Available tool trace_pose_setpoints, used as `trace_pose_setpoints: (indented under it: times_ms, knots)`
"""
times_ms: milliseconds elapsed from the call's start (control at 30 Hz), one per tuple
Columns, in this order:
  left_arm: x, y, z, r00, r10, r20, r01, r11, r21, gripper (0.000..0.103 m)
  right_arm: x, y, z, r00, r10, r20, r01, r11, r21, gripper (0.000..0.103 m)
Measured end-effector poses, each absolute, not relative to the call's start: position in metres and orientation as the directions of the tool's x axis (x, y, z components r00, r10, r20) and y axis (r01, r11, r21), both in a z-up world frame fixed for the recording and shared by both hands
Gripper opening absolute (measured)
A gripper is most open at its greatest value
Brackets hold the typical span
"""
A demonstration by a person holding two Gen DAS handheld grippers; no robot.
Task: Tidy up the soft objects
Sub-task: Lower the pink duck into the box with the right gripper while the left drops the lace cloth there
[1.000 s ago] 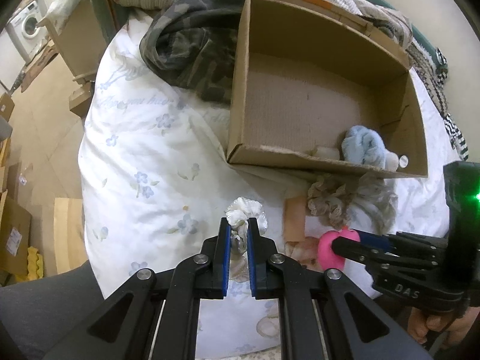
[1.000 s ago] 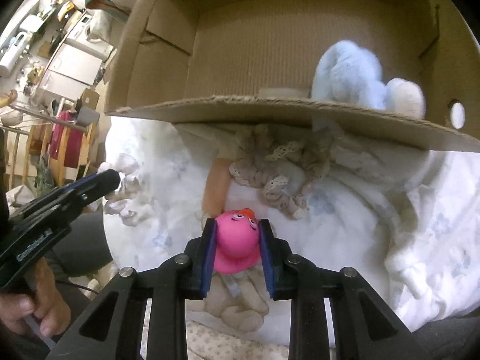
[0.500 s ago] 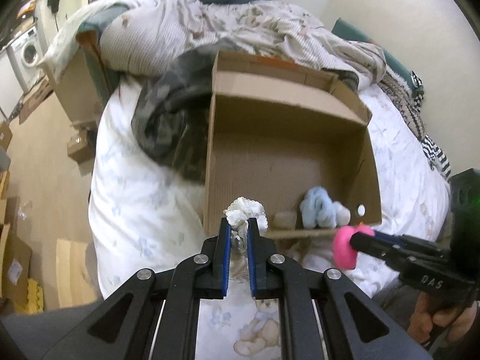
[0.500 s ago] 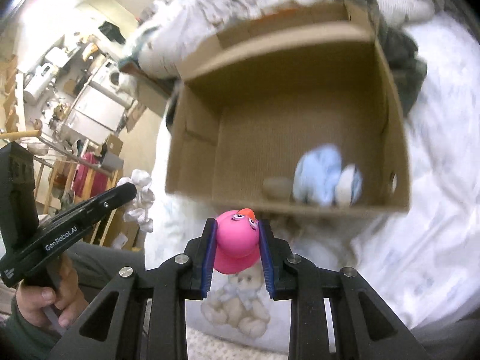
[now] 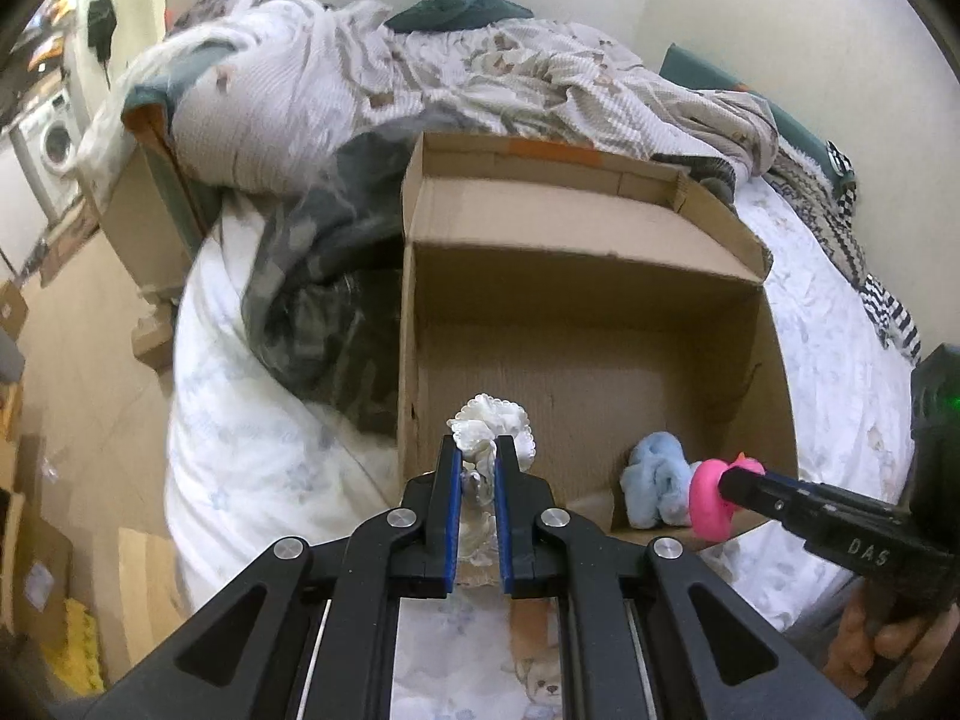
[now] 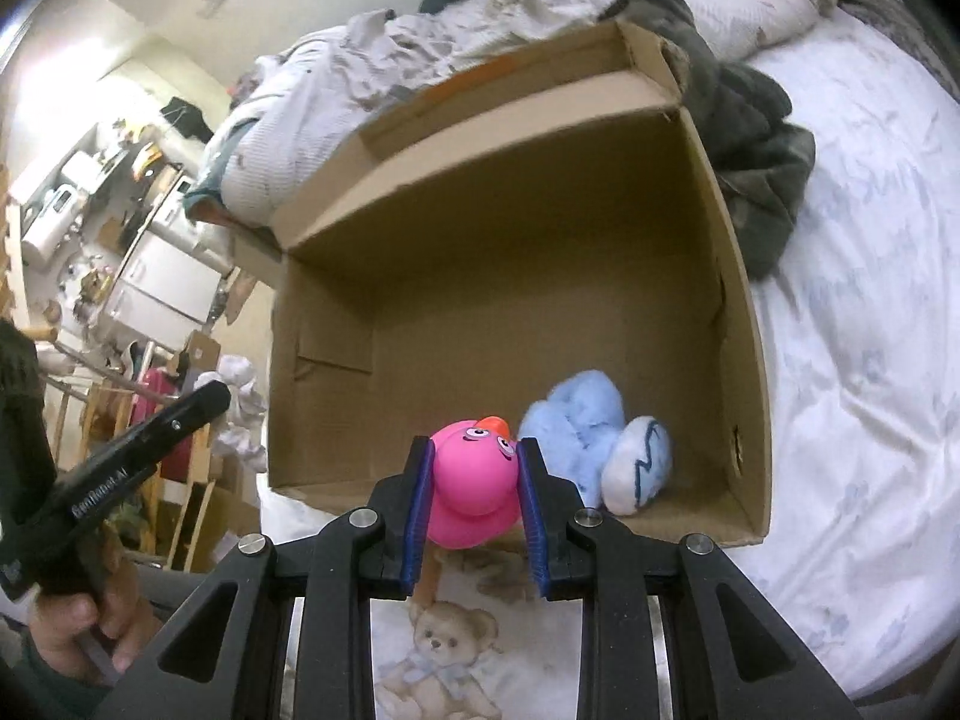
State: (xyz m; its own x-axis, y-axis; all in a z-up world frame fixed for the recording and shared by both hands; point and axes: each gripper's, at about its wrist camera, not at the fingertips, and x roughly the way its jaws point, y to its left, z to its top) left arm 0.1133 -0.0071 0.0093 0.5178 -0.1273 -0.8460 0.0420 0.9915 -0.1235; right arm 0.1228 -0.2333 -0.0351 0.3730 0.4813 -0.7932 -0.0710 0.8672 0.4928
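Glossy pink duck — frilly white scrunchie

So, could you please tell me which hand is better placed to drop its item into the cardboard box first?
Probably the right: its tongs hold the pink duck at the cardboard box rim beside the blue plush. The left tongs hold the white lace piece near the corner.

At the lower centre of the left wrist view, the left hand-held gripper hides the lower part of the white frilly cloth. At lower right, the pink rubber duck covers part of the light blue plush toy. The teddy bear print is partly hidden behind the right hand-held gripper.
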Motion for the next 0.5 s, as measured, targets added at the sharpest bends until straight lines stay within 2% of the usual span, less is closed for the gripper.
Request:
trace_pose_setpoints:
  times_ms: [500]
  knots:
    - [0.126,-0.016,-0.008,0.484,-0.135,-0.864,0.025,0.990,-0.140,0.009,0.128,-0.215,-0.048,0.324,0.448,-0.833,-0.111,0.893,0.436,0.029]
